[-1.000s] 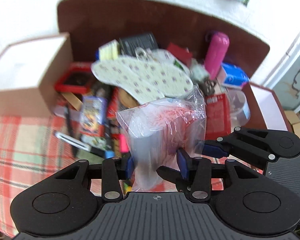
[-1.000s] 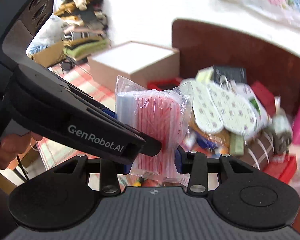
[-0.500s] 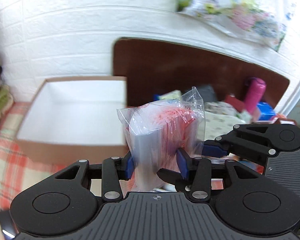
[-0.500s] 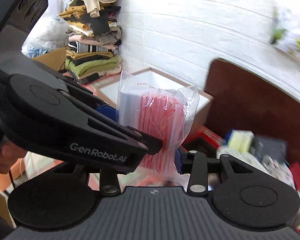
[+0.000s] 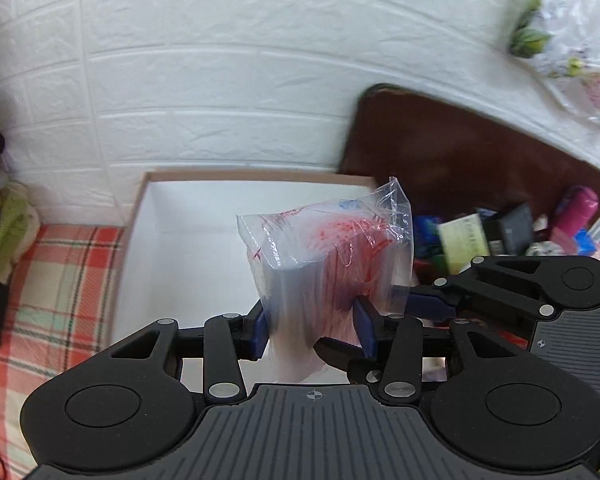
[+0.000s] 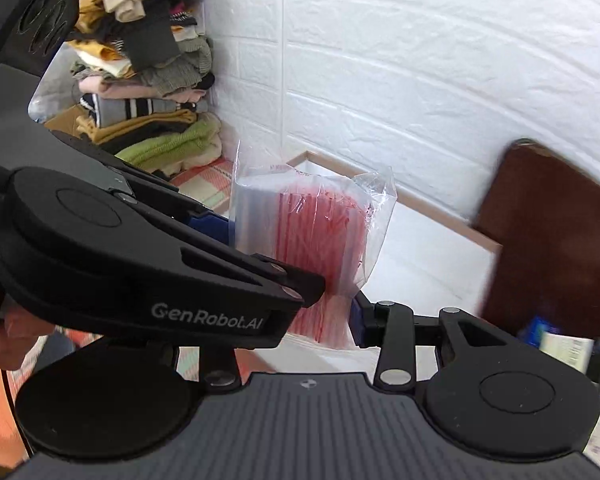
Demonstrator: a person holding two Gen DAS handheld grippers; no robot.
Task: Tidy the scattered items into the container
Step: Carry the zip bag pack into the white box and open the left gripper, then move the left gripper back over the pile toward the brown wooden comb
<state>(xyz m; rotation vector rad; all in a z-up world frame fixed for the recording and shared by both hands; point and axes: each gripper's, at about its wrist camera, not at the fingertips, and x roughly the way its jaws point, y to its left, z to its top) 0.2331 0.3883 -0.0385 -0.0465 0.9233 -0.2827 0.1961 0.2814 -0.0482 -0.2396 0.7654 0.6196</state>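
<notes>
A clear plastic bag of red-striped zip bags (image 5: 328, 264) hangs in the air, gripped from two sides. My left gripper (image 5: 312, 330) is shut on its lower part, both blue pads pressing on it. My right gripper (image 6: 300, 320) is shut on the same bag (image 6: 316, 236); in the left wrist view its blue finger comes in from the right. The left gripper's black body (image 6: 140, 260) hides the right gripper's left finger. Just behind the bag stands the open cardboard box (image 5: 260, 177) with a white inside, nothing showing in it.
The scattered pile (image 5: 500, 236) with a pink bottle (image 5: 576, 210) lies to the right, before a dark brown board (image 5: 460, 152). A plaid cloth (image 5: 48, 280) covers the surface. Folded clothes (image 6: 148, 80) are stacked at the left by the white brick wall. A hand (image 6: 4, 332) shows low left.
Both grippers have carried the bag to the left, from over the scattered pile to in front of the open box. The grip on the bag looks the same.
</notes>
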